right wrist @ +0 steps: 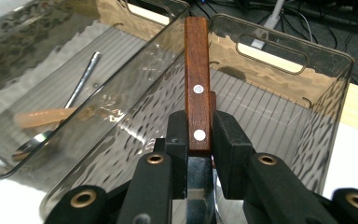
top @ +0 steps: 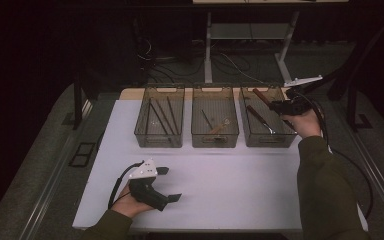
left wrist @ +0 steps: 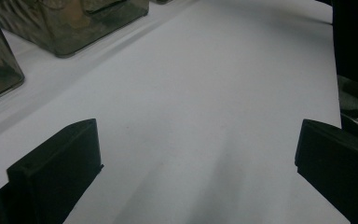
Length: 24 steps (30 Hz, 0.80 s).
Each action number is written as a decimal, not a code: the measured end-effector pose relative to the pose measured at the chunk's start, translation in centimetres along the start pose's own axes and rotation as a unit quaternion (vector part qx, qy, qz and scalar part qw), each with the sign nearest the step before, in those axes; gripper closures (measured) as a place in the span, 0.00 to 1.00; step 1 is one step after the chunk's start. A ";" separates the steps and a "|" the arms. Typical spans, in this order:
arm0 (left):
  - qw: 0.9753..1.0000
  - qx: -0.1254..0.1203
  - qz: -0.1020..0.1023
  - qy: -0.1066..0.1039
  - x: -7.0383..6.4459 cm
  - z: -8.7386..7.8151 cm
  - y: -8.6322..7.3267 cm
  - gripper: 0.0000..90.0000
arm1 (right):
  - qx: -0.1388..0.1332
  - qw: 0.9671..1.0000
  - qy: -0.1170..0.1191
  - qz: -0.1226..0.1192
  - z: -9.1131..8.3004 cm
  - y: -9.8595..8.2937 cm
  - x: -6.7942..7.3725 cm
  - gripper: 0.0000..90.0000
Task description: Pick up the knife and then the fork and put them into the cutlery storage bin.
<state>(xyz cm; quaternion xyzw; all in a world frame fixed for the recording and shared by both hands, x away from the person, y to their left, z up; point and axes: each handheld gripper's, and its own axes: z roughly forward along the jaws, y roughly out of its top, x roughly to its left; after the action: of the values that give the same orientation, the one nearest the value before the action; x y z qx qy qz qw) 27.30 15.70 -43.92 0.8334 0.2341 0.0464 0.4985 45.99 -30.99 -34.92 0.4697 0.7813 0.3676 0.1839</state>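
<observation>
A: On the white table, what stands biggest?

B: Three clear bins in a row at the far edge: the left bin with thin dark sticks, the middle bin with a spoon and a pale wooden piece, the right bin with another dark-handled piece lying in it.

A: And the grippers?

B: The right gripper hangs over the right bin, at its right wall. The left gripper lies near the table's front edge, well apart from the bins.

A: Their jaws?

B: In the right gripper view they are clamped on a knife by its brown riveted handle, which points away over the right bin; the blade runs back beneath the gripper. The left jaws stand wide apart over bare table, holding nothing.
</observation>
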 end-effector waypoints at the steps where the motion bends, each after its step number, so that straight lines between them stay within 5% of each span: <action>1: 1.000 -0.001 -0.001 0.000 0.0 0.0 0.0 0.00 | 0.003 1.000 -0.003 0.001 0.3 0.1 0.0 0.85; 18: 1.000 -0.004 -0.001 -0.004 -0.1 -0.1 0.1 0.00 | 0.083 0.996 -0.036 -0.003 5.6 -0.7 0.4 0.84; 24: 1.000 -0.004 -0.001 -0.005 -0.1 0.0 0.0 0.00 | 0.075 0.996 -0.039 -0.009 5.4 -0.7 0.7 0.59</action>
<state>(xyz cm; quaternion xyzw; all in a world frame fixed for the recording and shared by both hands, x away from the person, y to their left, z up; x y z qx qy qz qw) 27.22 15.67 -43.87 0.8316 0.2321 0.0429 0.5027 48.65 -28.44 -38.92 0.4886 0.8032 0.2882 0.1818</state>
